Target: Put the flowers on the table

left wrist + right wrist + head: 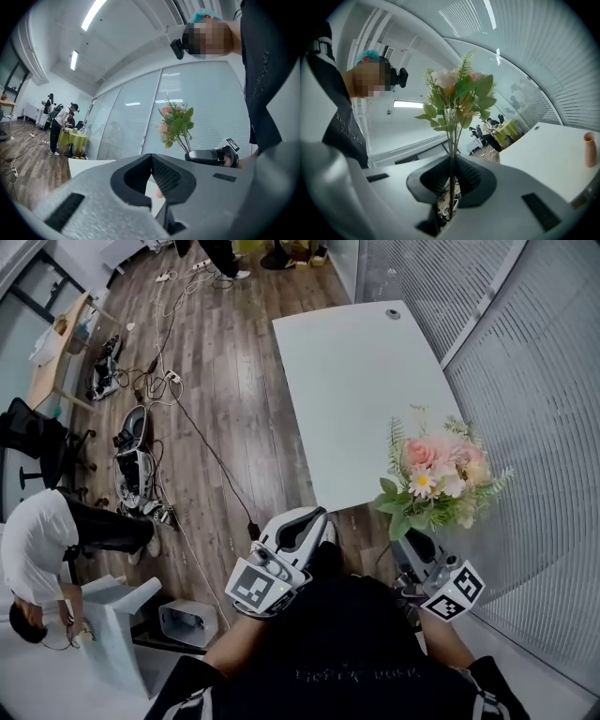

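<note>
A bunch of pink and white flowers (436,479) with green leaves is held upright in the air off the near right corner of the white table (366,381). My right gripper (412,538) is shut on the thin stems (451,154), and the blooms (457,93) rise straight above its jaws. My left gripper (314,517) hovers at the table's near edge, shut with nothing in it (151,161). In the left gripper view the flowers (176,124) and the right gripper (211,156) show off to the right.
A pink cylinder vase (590,149) stands on the table (548,159). A glass wall with blinds (534,427) runs close along the right. Cables and gear (141,456) lie on the wooden floor at left, near a person in a white shirt (47,540) and a white box (117,615).
</note>
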A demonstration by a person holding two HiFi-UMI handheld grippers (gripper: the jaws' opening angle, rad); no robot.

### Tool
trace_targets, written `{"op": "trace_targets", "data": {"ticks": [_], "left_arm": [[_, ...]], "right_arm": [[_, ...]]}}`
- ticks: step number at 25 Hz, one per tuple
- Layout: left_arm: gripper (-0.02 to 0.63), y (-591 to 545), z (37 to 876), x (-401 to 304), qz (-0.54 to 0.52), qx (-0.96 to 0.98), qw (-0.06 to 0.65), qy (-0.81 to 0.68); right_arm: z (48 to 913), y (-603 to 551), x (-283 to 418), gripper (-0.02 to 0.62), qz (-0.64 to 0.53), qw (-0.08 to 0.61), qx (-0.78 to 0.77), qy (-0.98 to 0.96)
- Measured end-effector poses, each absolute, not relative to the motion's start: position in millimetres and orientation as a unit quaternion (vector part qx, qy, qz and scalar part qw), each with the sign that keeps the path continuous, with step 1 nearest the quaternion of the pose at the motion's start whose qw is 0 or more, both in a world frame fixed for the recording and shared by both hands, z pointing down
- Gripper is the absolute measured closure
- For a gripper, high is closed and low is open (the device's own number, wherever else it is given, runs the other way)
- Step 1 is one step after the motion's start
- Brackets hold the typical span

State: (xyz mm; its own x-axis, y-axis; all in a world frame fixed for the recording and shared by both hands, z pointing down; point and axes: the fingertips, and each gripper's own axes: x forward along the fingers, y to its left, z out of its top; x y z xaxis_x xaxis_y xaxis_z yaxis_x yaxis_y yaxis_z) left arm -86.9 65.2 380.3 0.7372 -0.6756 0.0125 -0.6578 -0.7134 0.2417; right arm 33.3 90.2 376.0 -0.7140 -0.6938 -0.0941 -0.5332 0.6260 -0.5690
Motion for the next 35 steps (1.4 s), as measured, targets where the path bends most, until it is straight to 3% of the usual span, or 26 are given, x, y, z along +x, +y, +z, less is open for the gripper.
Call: {"op": "trace_targets", "data": {"ticks": [11,17,22,27,35], "left_arm": [[0.589,31.8,380.8,-109.0,-0.044,0.931,0.124,-0.340],[0.589,-39.1,373.5,-69.5,-0.043,0.929,0.136,-0.341],[0.589,2.6,385.2,-85.7,-0.045,0.931,0.135,-0.337],[0.589,-69.0,378.1,-47.2,-0.026,0.929,0.126,-0.347],[0.589,-76.0,376.4,-34.7,-0.024,0.929,0.134,-0.344]], "right_arm": [[373.2,57.1,15.6,0.552,-0.254,0.151,-0.374,0.879],[365.9,-16.5,53.9,0.552,-0.269,0.143,-0.371,0.877],[378.1,27.0,34.4,0.552,-0.267,0.153,-0.371,0.876],[376.8,-47.3,68.2,0.552,-0.281,0.150,-0.354,0.880],[383.3,-59.0,78.8,0.552,-0.288,0.146,-0.349,0.880]]}}
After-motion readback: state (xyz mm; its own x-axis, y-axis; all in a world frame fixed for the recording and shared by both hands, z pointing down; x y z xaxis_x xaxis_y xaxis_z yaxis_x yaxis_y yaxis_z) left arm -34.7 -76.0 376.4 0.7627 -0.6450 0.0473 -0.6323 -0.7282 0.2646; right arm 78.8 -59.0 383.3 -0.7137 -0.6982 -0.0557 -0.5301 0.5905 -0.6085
